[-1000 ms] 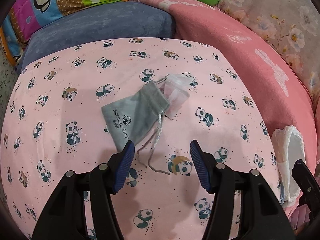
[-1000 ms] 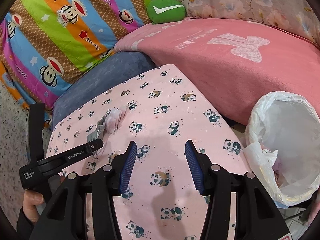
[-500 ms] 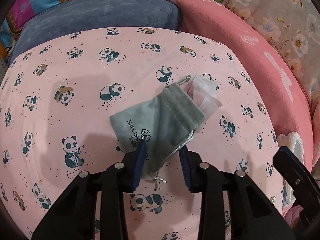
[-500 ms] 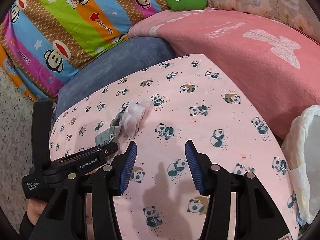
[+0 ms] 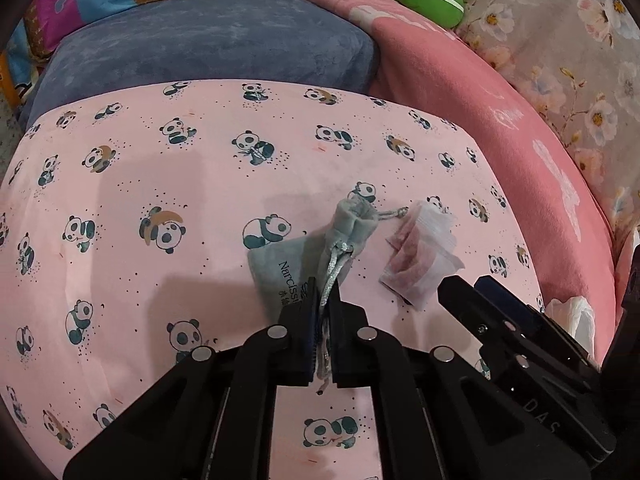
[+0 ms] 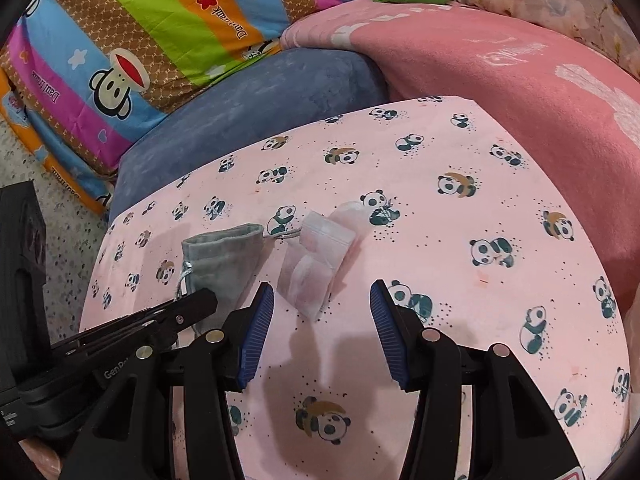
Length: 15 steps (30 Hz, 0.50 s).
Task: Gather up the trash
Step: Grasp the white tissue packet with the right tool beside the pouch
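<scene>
A grey drawstring pouch (image 5: 296, 258) lies on the pink panda-print surface (image 5: 160, 184). My left gripper (image 5: 325, 300) is shut on the pouch's near edge and silver cord. A small clear plastic bag (image 5: 420, 256) with pink contents lies just right of the pouch. In the right wrist view the pouch (image 6: 224, 260) and the plastic bag (image 6: 320, 264) lie side by side. My right gripper (image 6: 322, 304) is open, its blue pads either side of the bag's near end, not touching it.
A blue cushion (image 5: 200, 52) and a pink blanket (image 5: 500, 132) border the far and right sides. A colourful monkey-print quilt (image 6: 120, 52) lies behind. A white bag's edge (image 5: 576, 316) shows at the right. Speckled floor (image 6: 60, 216) lies left.
My left gripper closed on the pouch and pulled it away from the plastic bag. My right gripper moved in toward the plastic bag, still open.
</scene>
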{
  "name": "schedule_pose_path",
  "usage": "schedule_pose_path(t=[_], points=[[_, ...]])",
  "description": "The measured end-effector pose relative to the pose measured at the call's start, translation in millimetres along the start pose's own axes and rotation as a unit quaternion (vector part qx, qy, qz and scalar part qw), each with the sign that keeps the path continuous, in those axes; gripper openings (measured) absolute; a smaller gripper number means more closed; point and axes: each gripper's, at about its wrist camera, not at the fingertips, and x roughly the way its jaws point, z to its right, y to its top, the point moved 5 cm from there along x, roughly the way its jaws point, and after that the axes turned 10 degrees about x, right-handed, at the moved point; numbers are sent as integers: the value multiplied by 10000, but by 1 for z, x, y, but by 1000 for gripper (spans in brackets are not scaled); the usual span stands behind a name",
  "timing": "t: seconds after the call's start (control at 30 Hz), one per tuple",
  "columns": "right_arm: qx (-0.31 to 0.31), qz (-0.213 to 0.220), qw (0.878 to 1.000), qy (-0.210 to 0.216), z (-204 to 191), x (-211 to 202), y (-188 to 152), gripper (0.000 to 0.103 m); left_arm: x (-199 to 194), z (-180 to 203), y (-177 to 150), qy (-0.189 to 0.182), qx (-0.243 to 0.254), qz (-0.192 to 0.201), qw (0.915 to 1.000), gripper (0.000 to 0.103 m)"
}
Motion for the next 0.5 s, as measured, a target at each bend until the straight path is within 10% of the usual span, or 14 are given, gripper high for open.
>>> schedule_pose_path(t=[0.23,0.5], points=[[115,-164,9998,-24,-3,27,3,52,4,-2,0,-2,-10,-48,10000,4],[161,-375,9991,98,7,29,-4,18,3,12,-11,-72,50,-137,9999,4]])
